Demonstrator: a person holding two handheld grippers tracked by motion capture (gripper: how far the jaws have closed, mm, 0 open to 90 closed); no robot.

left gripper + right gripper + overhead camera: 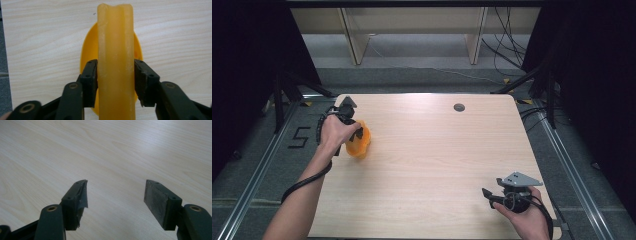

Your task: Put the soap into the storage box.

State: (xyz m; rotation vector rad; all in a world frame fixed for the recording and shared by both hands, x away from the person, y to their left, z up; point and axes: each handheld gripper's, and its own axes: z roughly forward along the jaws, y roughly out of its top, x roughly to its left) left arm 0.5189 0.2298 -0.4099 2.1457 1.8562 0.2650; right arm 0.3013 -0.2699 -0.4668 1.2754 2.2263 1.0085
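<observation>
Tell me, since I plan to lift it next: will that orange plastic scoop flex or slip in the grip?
The orange scoop looks rigid: its handle keeps shape clamped in the left hand-held gripper. Probably light, thin translucent plastic. Its smooth surface might slip.

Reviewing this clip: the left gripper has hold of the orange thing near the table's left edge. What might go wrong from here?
1. The left gripper pinches the orange object by one narrow, smooth-looking strip, so it may slip or twist.
2. It sits close to the table's left edge and might drop off if released.
3. The right gripper is open and far away, so it gives no support.
</observation>
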